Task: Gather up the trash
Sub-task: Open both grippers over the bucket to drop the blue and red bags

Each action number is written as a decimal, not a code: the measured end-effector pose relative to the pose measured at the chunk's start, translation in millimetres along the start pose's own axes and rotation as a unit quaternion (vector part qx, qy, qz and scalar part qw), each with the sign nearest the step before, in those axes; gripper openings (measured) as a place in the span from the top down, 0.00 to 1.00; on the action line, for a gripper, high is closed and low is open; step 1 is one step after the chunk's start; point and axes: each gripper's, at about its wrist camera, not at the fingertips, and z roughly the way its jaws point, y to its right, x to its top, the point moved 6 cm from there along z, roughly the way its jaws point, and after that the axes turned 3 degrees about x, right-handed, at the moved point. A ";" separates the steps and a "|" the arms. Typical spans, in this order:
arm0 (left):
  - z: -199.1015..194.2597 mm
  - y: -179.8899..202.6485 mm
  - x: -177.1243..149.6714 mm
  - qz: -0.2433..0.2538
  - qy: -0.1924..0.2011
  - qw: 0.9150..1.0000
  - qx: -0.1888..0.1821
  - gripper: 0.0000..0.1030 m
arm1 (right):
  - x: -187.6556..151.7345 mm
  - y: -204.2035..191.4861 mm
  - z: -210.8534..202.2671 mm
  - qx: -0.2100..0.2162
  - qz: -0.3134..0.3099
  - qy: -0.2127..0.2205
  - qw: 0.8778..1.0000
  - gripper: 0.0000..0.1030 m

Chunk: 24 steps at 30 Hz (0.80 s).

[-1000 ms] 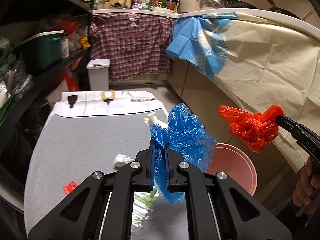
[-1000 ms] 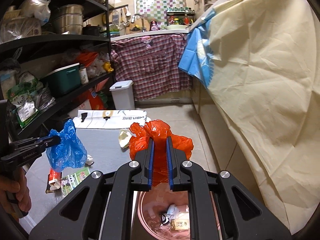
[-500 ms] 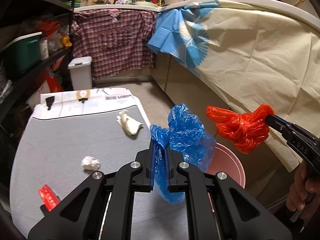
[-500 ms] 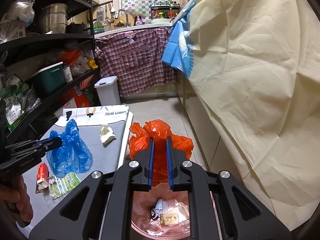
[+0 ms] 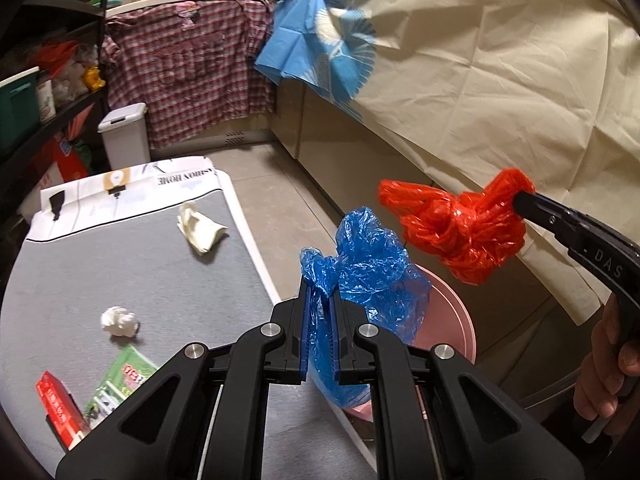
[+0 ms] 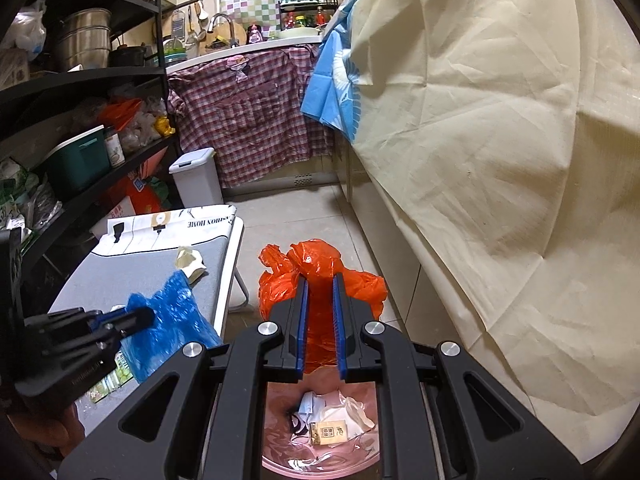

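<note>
Grey-topped bench (image 5: 120, 264) lies lower left in the left wrist view, with a crumpled tissue (image 5: 118, 321) and cream wrapper (image 5: 200, 229) uncollected. Since a second ago the left tongs (image 5: 320, 320), closed tight on the blue plastic bag (image 5: 372, 276), have swung off the bench toward the pink bin (image 5: 452, 312); disposal appears imminent. Right wrist view: right tongs (image 6: 320, 320) clamped on the orange plastic bag (image 6: 316, 264), now directly above the bin (image 6: 320, 464), which already holds paper scraps.
</note>
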 end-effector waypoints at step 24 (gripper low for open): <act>23.4 38.2 -2.5 0.013 -0.028 0.999 -0.037 0.87 | -2.9 10.6 12.6 -0.024 0.007 -0.020 0.999 0.80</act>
